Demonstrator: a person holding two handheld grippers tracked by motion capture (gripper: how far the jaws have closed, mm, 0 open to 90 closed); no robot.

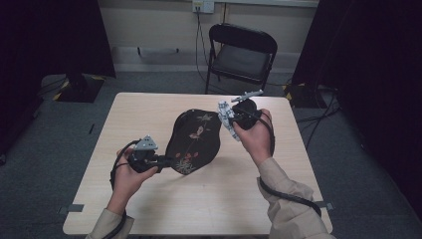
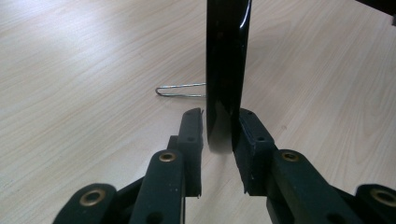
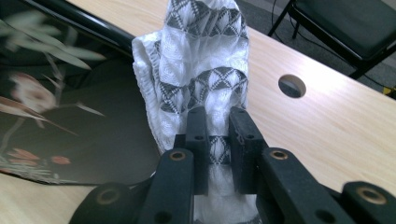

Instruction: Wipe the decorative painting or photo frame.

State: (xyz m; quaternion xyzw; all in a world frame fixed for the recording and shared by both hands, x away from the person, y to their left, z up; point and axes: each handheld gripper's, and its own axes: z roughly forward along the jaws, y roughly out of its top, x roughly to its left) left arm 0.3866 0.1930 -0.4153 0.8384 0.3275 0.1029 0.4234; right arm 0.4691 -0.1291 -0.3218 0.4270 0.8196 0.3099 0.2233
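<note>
On the pale wooden table (image 1: 149,204) lies one black lacquered tray (image 1: 196,139), painted with flowers and leaves, and the work in hand looks like wiping it with one patterned white cloth (image 1: 226,118).

The left gripper (image 1: 166,160) has the tray's near rim between its jaws. In the left gripper view that rim (image 2: 226,70) stands edge-on with one pad touching it and a slight gap at the other, so the hold looks loosened rather than firm. The right gripper (image 1: 234,119) is clamped narrow on the bunched cloth, which bulges above the pads (image 3: 198,135) in the right gripper view, just above the tray's far edge.

To do this step well, I would tighten the left jaws on the rim first (a glossy tray will slide under a push), then lower the cloth flat onto the painted face and sweep along it, keeping the hard jaw tips off the lacquer.

Counted: one table, one black folding chair (image 1: 242,55) beyond it, one tray, one cloth, two grippers, one thin wire loop (image 2: 180,90) beside the rim.
</note>
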